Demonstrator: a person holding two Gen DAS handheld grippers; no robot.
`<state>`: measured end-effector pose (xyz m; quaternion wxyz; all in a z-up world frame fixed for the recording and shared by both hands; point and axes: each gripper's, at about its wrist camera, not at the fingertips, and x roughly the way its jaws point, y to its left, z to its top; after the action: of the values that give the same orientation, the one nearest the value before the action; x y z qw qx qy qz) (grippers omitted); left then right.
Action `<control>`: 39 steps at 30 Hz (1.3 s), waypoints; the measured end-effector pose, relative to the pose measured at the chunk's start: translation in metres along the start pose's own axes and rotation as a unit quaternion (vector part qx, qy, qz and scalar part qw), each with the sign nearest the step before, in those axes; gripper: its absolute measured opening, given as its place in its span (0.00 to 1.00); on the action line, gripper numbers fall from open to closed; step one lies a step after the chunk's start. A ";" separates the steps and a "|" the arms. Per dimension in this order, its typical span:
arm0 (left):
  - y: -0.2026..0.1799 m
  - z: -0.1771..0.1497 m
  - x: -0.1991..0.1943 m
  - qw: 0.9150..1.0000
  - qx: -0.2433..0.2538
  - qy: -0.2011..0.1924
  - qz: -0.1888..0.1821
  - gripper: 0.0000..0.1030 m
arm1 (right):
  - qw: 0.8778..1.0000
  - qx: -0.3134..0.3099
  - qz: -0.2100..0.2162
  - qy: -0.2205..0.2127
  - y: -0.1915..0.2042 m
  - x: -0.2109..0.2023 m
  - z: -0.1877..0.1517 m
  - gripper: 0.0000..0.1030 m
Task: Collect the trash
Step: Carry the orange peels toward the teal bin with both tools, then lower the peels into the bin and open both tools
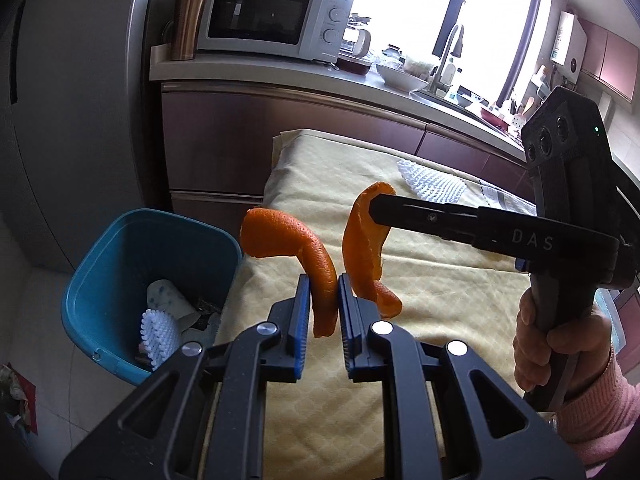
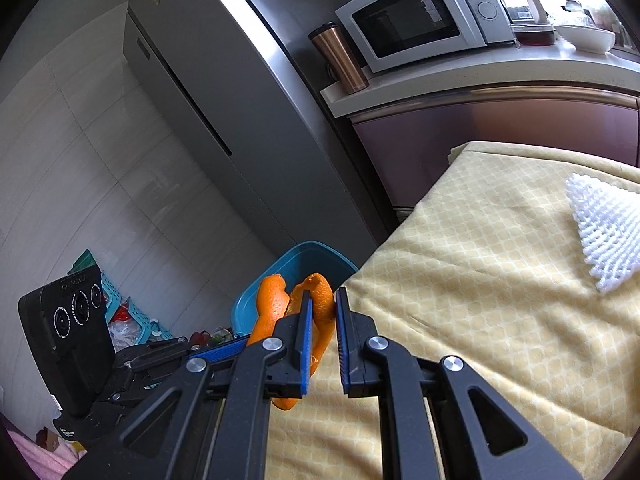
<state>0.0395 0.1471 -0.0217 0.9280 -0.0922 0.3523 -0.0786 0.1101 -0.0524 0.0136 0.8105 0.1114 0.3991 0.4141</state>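
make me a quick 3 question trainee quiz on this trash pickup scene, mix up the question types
1. True or false: each gripper holds its own piece of orange peel.
2. What still lies on the yellow cloth? A) white foam net B) paper cup C) spoon
3. Fill in: the bin beside the table is ____.

Key:
1. True: the left gripper pinches one orange peel, the right gripper another orange peel.
2. A, the white foam net.
3. Blue: the blue bin.
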 end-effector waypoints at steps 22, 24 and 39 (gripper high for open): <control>0.031 0.004 -0.001 0.999 -0.017 -0.001 0.044 0.14 | 1.000 0.001 0.018 0.026 0.013 0.043 0.014 0.10; 0.035 0.005 -0.001 0.999 -0.020 -0.001 0.049 0.14 | 0.999 -0.001 0.018 0.028 0.015 0.049 0.016 0.10; 0.077 0.008 0.011 0.994 -0.048 0.008 0.096 0.14 | 0.998 -0.012 0.007 0.058 0.032 0.093 0.020 0.10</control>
<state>0.0587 0.2209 -0.0404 0.9231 -0.1016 0.3701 0.0266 0.1375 0.0414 -0.0082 0.7844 0.0800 0.4398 0.4299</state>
